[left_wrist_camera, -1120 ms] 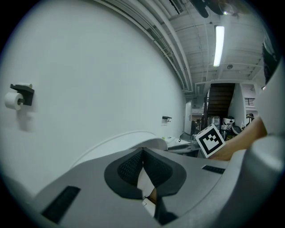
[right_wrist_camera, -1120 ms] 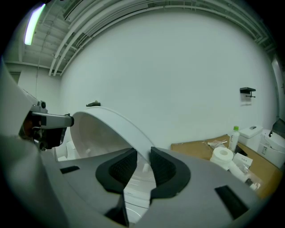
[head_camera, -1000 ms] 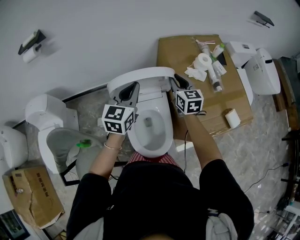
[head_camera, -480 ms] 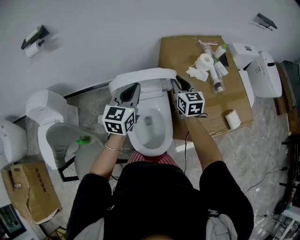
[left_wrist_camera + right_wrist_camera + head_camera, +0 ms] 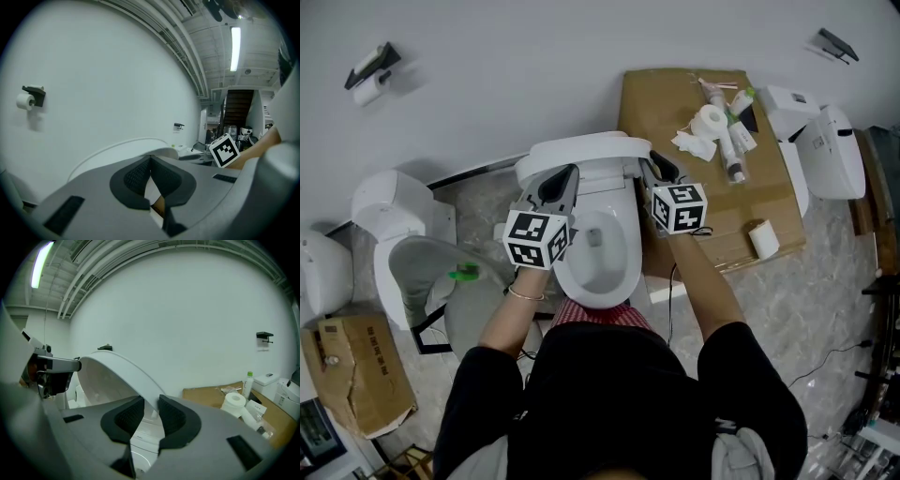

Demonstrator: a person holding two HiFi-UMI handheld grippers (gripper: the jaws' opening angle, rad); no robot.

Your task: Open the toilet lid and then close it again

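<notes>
toilet lid (image 5: 581, 150) unchanged, upright; opening done, closing pending | right gripper (image 5: 651, 165) pinches its rim | left gripper (image 5: 562, 181) jaws together, beside rim

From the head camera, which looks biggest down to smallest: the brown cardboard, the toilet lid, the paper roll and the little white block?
1. brown cardboard
2. toilet lid, though it stands raised, so only part shows
3. paper roll and little white block: about alike, no ranking
</notes>
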